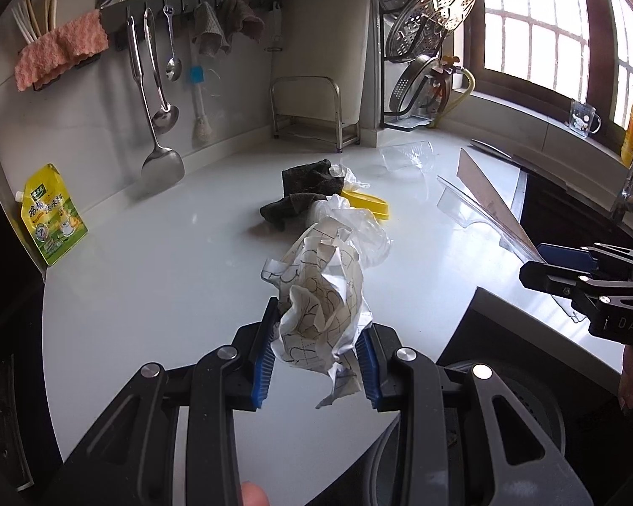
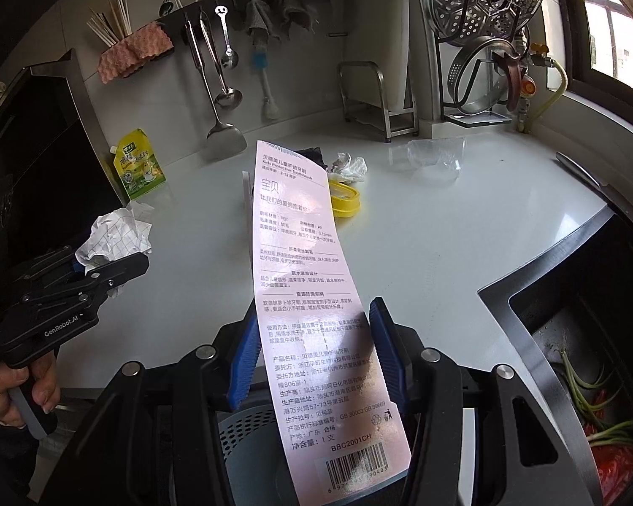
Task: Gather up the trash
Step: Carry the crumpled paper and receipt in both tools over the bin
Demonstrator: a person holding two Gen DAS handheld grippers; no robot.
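The left gripper (image 1: 316,352) is angling down over the white counter (image 1: 156,261), its blue pads pinching one crumpled paper wad (image 1: 323,295); a hand (image 2: 29,388) is gripping its handle; the right gripper (image 2: 312,356) is angling down likewise, jaws clamping one pink toothbrush package (image 2: 312,308) – card face up, clear blister beneath – above a grey bin (image 2: 249,430). Lying on the counter: one yellow lid (image 1: 369,204), one dark cloth (image 1: 306,192), one clear cup (image 1: 407,156), one thin plastic film (image 1: 363,232), one yellow pouch (image 1: 52,215); one sink (image 2: 578,337) is sitting at the right.

Daylight from window (image 1: 540,29); sharp, fisheye-warped edges.
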